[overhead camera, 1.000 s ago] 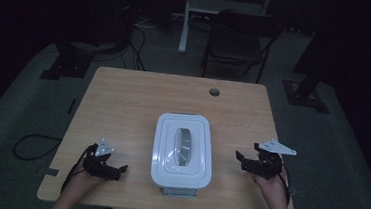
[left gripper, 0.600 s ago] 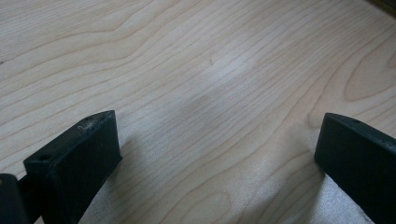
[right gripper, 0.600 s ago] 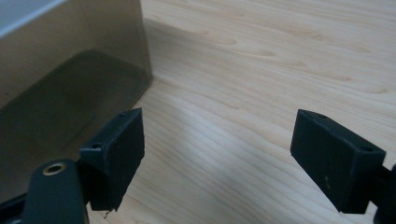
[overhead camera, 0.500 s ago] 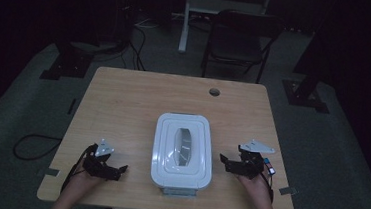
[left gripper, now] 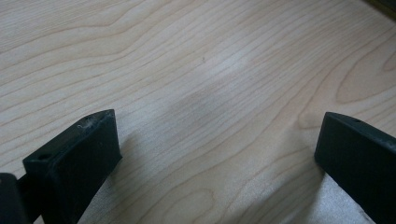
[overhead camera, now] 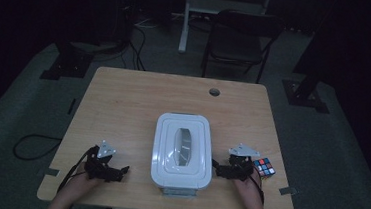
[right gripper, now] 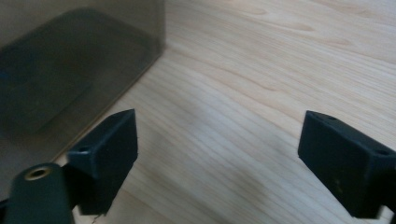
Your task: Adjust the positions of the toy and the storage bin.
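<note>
Grippers are resting wide apart on the wooden table [overhead camera: 138, 106]: left gripper [overhead camera: 118, 171] at eight o'clock of the white lidded plastic box [overhead camera: 183, 149], right gripper [overhead camera: 217, 168], jaws just opening with nothing between them, at four o'clock, multicoloured puzzle cube [overhead camera: 265, 167] beside.

Lidded box [overhead camera: 183, 150] sits mid-tabletop [overhead camera: 138, 106] toward 6 o'clock, left tongs [overhead camera: 124, 170] at its 9, right tongs [overhead camera: 215, 165] at 3, puzzle cube [overhead camera: 264, 167] further out at 3.

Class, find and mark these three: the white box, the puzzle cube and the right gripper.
white box [overhead camera: 183, 149], high view, on the centre of its lid.
puzzle cube [overhead camera: 265, 167], high view, on its top face.
right gripper [overhead camera: 217, 168], high view, midway between its fingertips.
</note>
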`<control>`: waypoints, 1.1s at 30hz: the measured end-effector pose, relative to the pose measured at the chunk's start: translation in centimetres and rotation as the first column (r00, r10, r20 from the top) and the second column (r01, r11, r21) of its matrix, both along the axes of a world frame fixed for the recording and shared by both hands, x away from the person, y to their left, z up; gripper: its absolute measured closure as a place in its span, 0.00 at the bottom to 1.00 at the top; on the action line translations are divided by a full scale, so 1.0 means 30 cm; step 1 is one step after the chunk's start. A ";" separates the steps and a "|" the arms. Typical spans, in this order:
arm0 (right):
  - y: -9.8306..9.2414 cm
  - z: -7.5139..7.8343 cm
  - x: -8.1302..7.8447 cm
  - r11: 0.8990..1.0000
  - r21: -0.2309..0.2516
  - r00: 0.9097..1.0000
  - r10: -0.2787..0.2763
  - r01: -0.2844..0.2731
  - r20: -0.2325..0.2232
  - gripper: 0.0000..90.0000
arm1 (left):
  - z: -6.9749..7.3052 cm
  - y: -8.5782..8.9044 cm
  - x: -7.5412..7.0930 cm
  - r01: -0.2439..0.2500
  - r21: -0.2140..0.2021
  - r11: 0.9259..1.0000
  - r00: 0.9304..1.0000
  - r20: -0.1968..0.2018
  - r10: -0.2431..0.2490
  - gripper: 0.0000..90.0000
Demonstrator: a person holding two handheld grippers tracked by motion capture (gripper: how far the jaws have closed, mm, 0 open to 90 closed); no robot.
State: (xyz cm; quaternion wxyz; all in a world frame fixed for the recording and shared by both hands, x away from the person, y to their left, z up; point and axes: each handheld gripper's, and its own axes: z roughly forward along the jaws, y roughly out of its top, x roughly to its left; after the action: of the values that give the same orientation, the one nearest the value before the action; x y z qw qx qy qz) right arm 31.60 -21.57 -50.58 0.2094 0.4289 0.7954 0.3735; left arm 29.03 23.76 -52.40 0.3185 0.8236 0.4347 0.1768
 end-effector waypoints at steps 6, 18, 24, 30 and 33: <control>0.018 -0.027 0.003 1.000 -0.012 0.999 0.015 -0.014 0.034 0.14 | -0.001 0.004 0.001 0.000 -0.002 1.000 1.000 0.004 0.000 0.01; 0.019 -0.067 0.016 0.999 -0.051 1.000 -0.021 0.020 -0.011 0.19 | -0.001 -0.004 0.013 -0.034 -0.004 0.999 0.999 0.007 0.034 0.01; 0.013 -0.070 0.024 0.999 -0.024 0.998 -0.025 0.024 -0.061 0.19 | -0.001 -0.005 0.013 -0.035 -0.004 0.999 0.999 0.007 0.035 0.01; 0.014 -0.071 0.025 1.000 -0.028 0.998 -0.015 0.013 -0.069 0.15 | -0.001 -0.004 0.014 -0.040 -0.004 0.999 0.999 0.007 0.040 0.01; 0.014 -0.071 0.026 1.000 -0.029 0.997 -0.013 0.011 -0.070 0.14 | -0.001 -0.004 0.014 -0.040 -0.005 0.999 0.999 0.008 0.040 0.01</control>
State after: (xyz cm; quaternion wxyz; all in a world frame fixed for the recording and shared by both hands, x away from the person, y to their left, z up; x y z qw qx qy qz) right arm 32.37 -21.15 -52.72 0.1895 0.4437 0.8049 0.3456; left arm 29.44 23.64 -52.45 0.3184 0.8132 0.4505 0.1854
